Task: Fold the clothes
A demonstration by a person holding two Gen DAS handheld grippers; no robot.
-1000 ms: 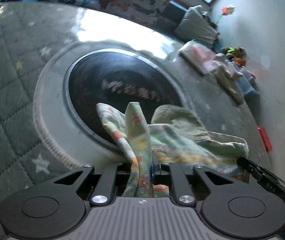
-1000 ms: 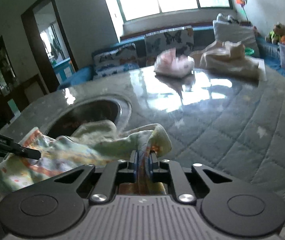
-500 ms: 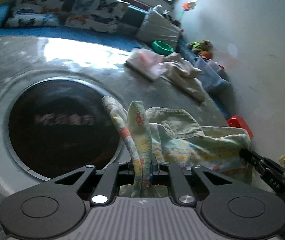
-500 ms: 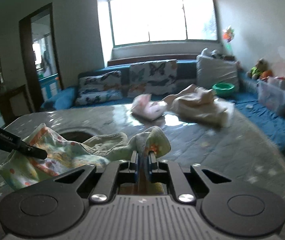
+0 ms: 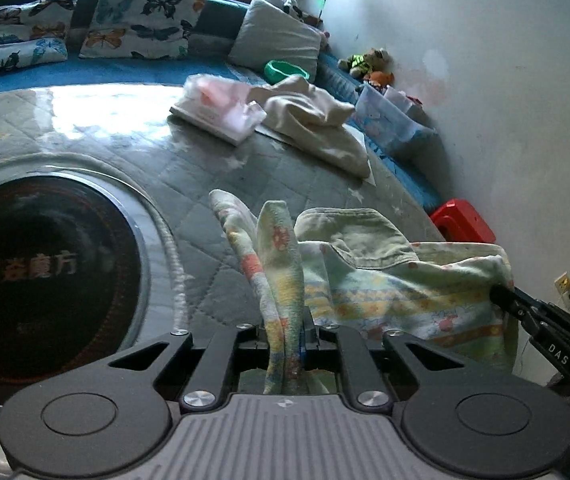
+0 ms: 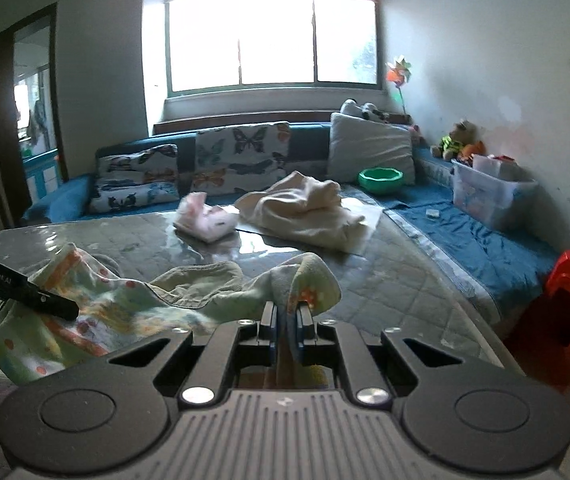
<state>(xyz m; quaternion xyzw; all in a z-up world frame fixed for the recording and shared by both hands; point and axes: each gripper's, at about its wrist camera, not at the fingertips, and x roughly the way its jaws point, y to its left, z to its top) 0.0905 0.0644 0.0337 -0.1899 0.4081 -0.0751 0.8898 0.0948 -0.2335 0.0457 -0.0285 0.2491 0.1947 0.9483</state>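
Left gripper (image 5: 285,326): black two-finger tool, jaws clamped together on a bunched edge of the pale green garment; the cloth rises as a ridge straight out from between them.
Right gripper (image 6: 286,320): black, with blue pads, jaws closed on another bunched edge of the same garment; its tip also shows at the right edge of the left wrist view (image 5: 525,308), pinching the cloth's far corner.
Garment (image 5: 397,280): small pale green flower-printed piece of clothing with yellow and orange bands and a plain green lining; it hangs stretched between the two tools above the table, sagging in the middle (image 6: 125,304).
Table (image 5: 213,184): grey quilted cover with small stars under a glossy clear sheet, lying below the garment.
Round inset (image 5: 45,272): dark circular panel with a metal rim set in the table, to the left of the left gripper; faint lettering shows on it.
Far pile: a folded pink-and-white cloth (image 5: 221,106) touching a crumpled cream garment (image 5: 317,120), both on the table's far side, well apart from the held piece.
Beyond the table: blue sofa with butterfly-print cushions (image 6: 241,152), a grey pillow (image 6: 369,148), a green bowl (image 6: 381,180).
Right side: clear plastic storage box (image 6: 485,196) on the blue seat, a red plastic stool (image 6: 565,308) on the floor by the white wall.
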